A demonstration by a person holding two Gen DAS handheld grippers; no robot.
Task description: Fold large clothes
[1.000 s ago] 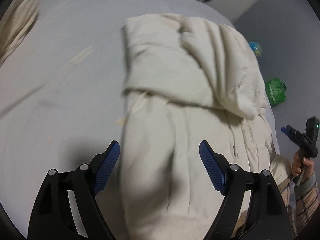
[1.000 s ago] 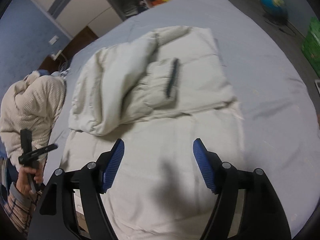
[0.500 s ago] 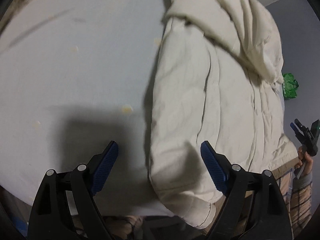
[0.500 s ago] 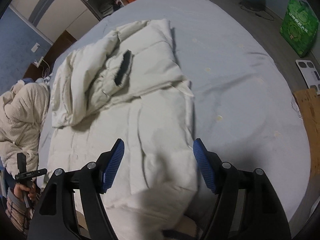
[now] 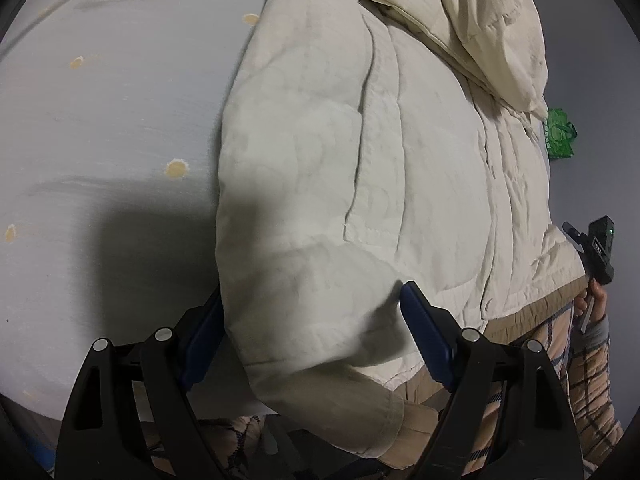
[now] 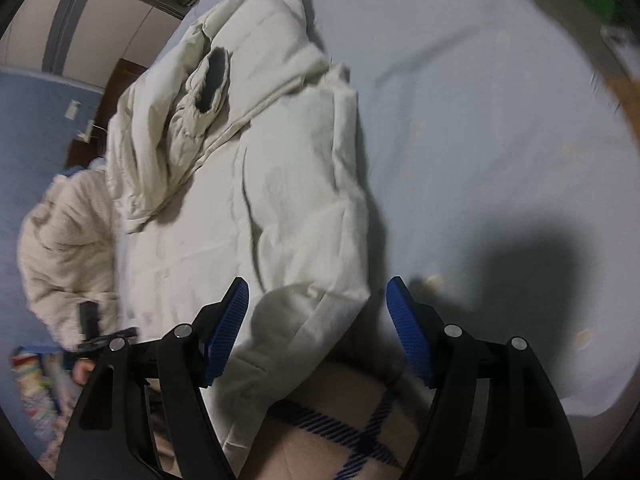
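Note:
A cream puffer jacket [image 5: 360, 168] lies lengthwise on a grey bed sheet [image 5: 104, 128], its sleeves and hood folded over the far part. Its hem hangs off the near bed edge. My left gripper [image 5: 308, 320] is open, its blue pads on either side of the hem's left corner. In the right wrist view the same jacket [image 6: 288, 208] shows a sleeve with a dark cuff [image 6: 212, 80] on top. My right gripper [image 6: 316, 316] is open around the hem's right corner. Each gripper shows in the other's view, at the hem's opposite side.
The grey sheet [image 6: 480, 128] has small yellow dots. A cream fleece garment [image 6: 68, 248] lies heaped at the left in the right wrist view. A green bag [image 5: 560, 136] stands on the floor. The person's plaid-clothed body [image 6: 360, 432] is close behind the hem.
Both grippers have moved back and down from over the jacket's middle to its near hem at the bed edge. Both stay open. The jacket has not moved.

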